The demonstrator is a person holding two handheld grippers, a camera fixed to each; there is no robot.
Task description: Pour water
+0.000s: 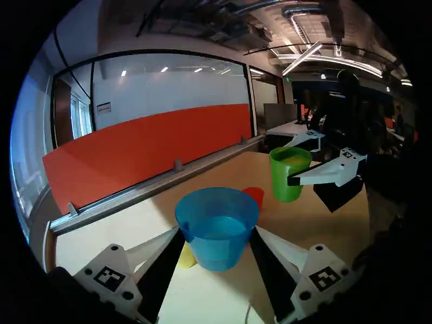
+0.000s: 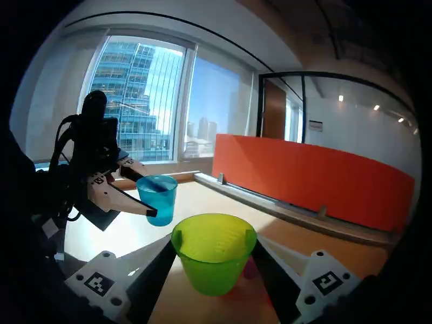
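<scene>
Gripping the blue cup [image 1: 217,216] across its tapered wall, the left tool [image 1: 216,240] has one finger pressed on either side a little below the rim. The cup hangs clear of the bench [image 1: 302,216]. Water [image 1: 220,229] lies in its lower part, well short of the brim. The right tool [image 2: 214,256] is clamped the same way on the green cup [image 2: 213,237], which is also held up off the bench. In the left gripper view the green cup stands farther off and to the right of the blue one, the two well apart. Whether the green cup has anything in it I cannot tell.

Both cups look like thin translucent plastic: light, smooth and likely to flex under a hard squeeze. The blue cup will be the heavier for its water, and that weight should run toward the lip as it tips. I judge a mid-wall hold, as now, the safest, since the rim would probably buckle if pinched. The taper is the risk: once tilted, a slick cone could slide rim-first out of flat fingers. A slow tilt over the green cup's mouth should suit.

A small red thing [image 1: 254,195] and a small yellow thing [image 1: 186,258] lie on the bench near the blue cup, where drips might land.
</scene>
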